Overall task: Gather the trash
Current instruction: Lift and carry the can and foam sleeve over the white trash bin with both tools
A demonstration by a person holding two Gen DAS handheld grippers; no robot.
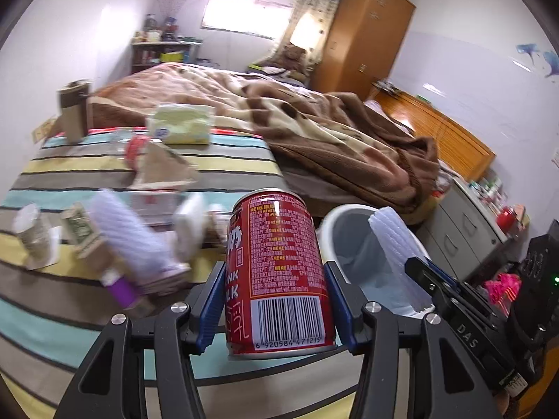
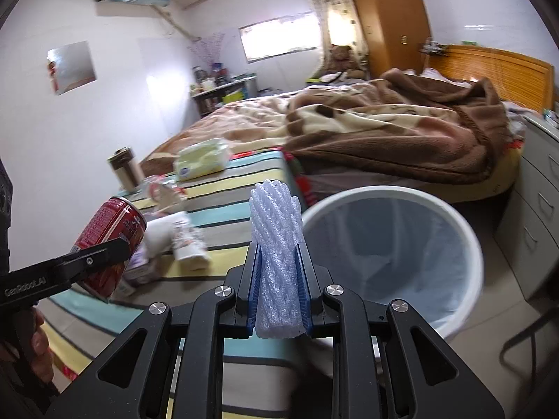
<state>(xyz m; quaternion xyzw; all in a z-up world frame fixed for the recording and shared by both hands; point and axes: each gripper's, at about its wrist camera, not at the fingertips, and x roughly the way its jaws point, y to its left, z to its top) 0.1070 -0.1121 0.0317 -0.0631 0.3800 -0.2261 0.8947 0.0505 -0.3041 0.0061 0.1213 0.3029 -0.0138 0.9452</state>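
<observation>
**Both tongs loaded beside the bin**

My left gripper (image 1: pixel 274 300) was clamped on a red milk-drink can (image 1: pixel 276 265), its blue pads pressing the can's two sides low down, near the barcode end. The can stood nearly upright between the fingers, its silver rim pointing toward twelve o'clock in the left wrist view. From the right wrist camera the same can showed at nine o'clock, tilted, with my left gripper's black finger across it.

My right gripper (image 2: pixel 277 279) was clenched on a roll of white foam netting (image 2: pixel 276 244), squeezed narrow between the pads and sticking up past the fingertips toward twelve o'clock. The white waste bin (image 2: pixel 468 241), lined with a pale bag, sat on the floor just beside the netting, at about three o'clock from it.

The striped bedsheet (image 1: pixel 216 164) lay behind the can, from nine to eleven o'clock, carrying blurred litter: a tissue pack (image 1: pixel 180 127), a torn cardboard piece (image 1: pixel 164 169) and a small green carton (image 1: pixel 80 227).
</observation>
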